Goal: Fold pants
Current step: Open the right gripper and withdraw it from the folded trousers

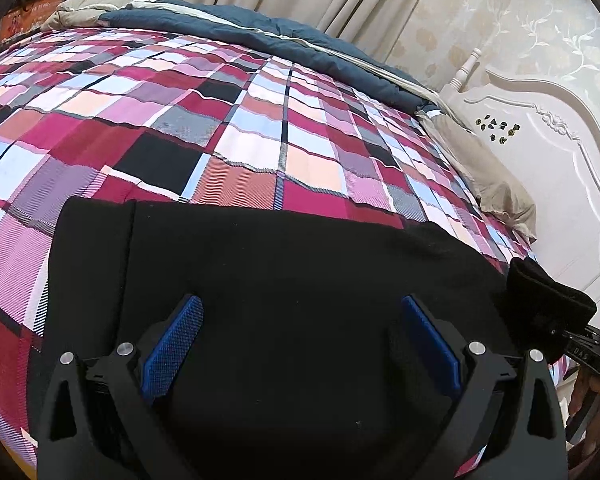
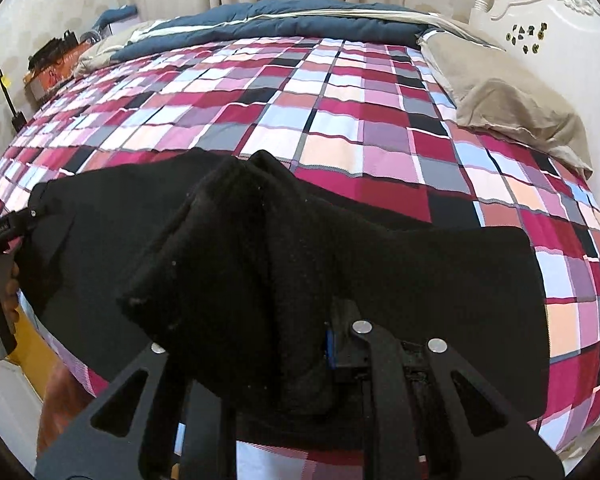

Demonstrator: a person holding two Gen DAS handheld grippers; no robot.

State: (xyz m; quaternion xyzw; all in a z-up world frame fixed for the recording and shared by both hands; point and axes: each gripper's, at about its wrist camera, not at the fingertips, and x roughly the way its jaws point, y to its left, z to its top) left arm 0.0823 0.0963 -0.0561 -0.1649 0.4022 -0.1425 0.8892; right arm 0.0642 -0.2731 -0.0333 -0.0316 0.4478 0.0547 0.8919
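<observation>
Where left view hides it, right tool (image 2: 300, 344) clamping black pants (image 1: 284, 264); left tool (image 1: 300, 344) wide.

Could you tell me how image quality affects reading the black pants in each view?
Left wrist view: fisheye bends the plaid bedspread; the pants are featureless black. Right wrist view: the lifted fold in the right gripper is close, soft, blocking its fingers.

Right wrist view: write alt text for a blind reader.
The right tool is shut on a bunched fold of soft black fabric pants spread over a red, pink and blue checked bedspread. A beige pillow lies right.
</observation>
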